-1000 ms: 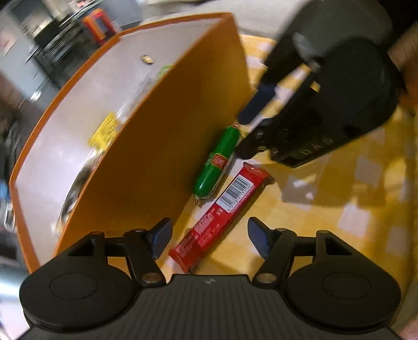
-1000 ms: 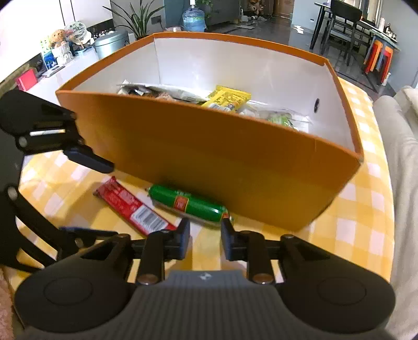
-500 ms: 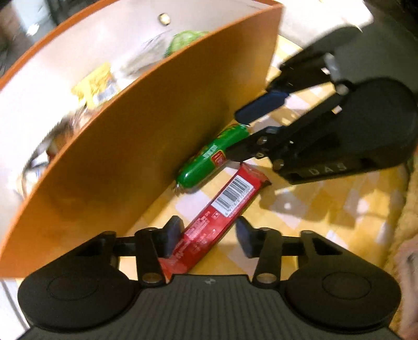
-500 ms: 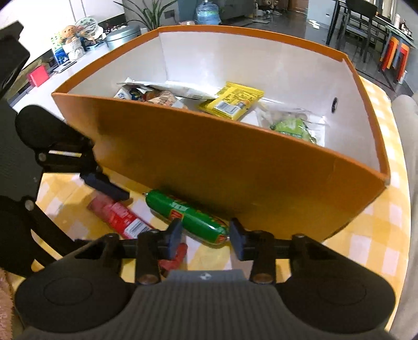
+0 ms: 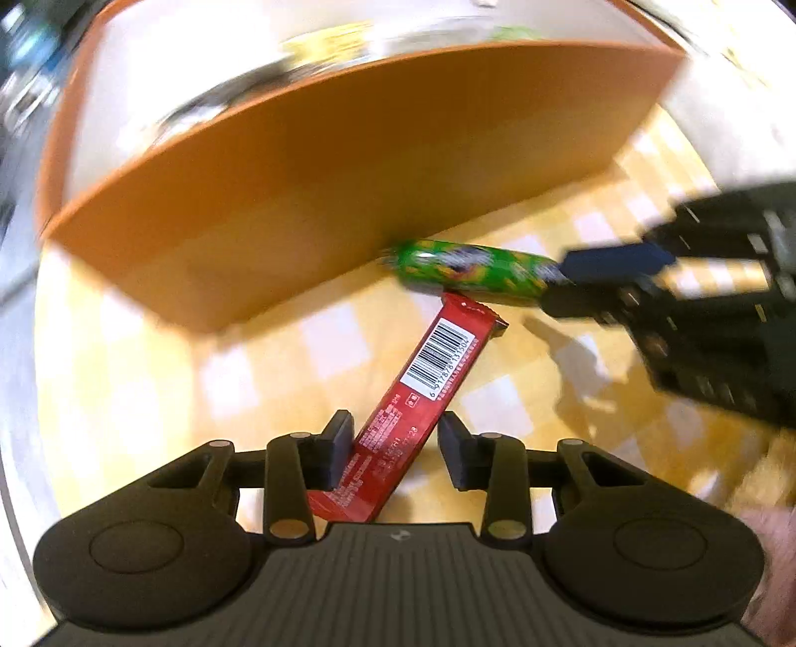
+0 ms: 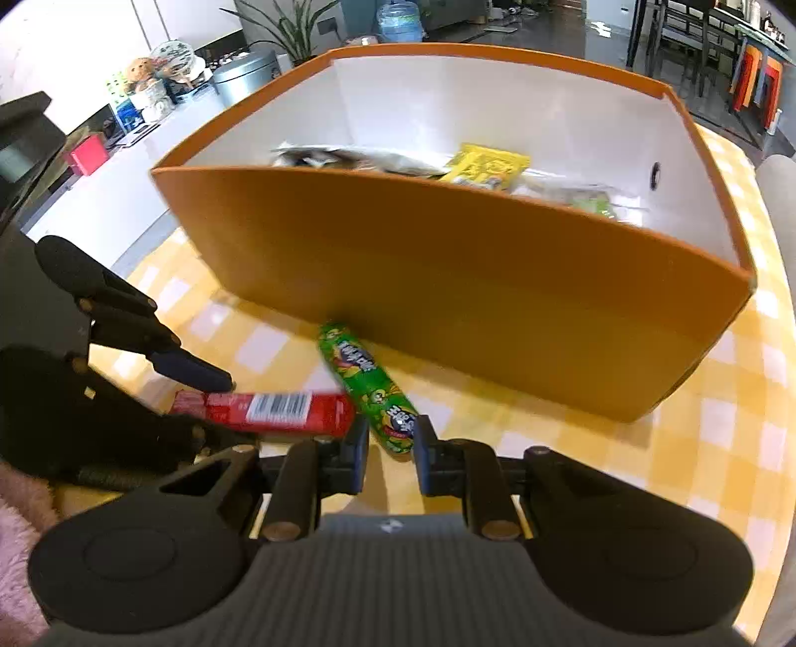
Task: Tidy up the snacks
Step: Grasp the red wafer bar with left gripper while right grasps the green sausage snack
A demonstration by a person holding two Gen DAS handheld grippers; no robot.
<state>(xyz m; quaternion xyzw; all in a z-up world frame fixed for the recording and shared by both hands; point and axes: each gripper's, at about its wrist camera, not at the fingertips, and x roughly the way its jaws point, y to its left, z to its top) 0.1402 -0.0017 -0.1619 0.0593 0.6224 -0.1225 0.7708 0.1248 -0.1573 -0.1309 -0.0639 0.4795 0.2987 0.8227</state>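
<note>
An orange box (image 6: 447, 298) with white inside holds several snack packets, among them a yellow one (image 6: 487, 164). In front of it on the yellow checked cloth lie a green snack tube (image 6: 370, 393) and a red snack bar (image 6: 268, 410). My right gripper (image 6: 390, 450) has its jaws narrowly apart around the near end of the green tube (image 5: 472, 271). My left gripper (image 5: 395, 450) straddles the near part of the red bar (image 5: 423, 388), jaws partly open, with a gap on the right side. The left gripper's fingers (image 6: 194, 373) show above the red bar in the right wrist view.
The box (image 5: 348, 164) stands directly behind both snacks, the green tube's far end at its wall. A white counter (image 6: 99, 149) with jars, a metal pot and a plant lies beyond. Chairs (image 6: 696, 40) and orange stools stand at the far right. A pink fuzzy fabric (image 6: 20, 502) is at left.
The green tube has turned, its near end now between my right jaws, which have narrowed. My left gripper has swung to face the box, its jaws closing in around the red bar.
</note>
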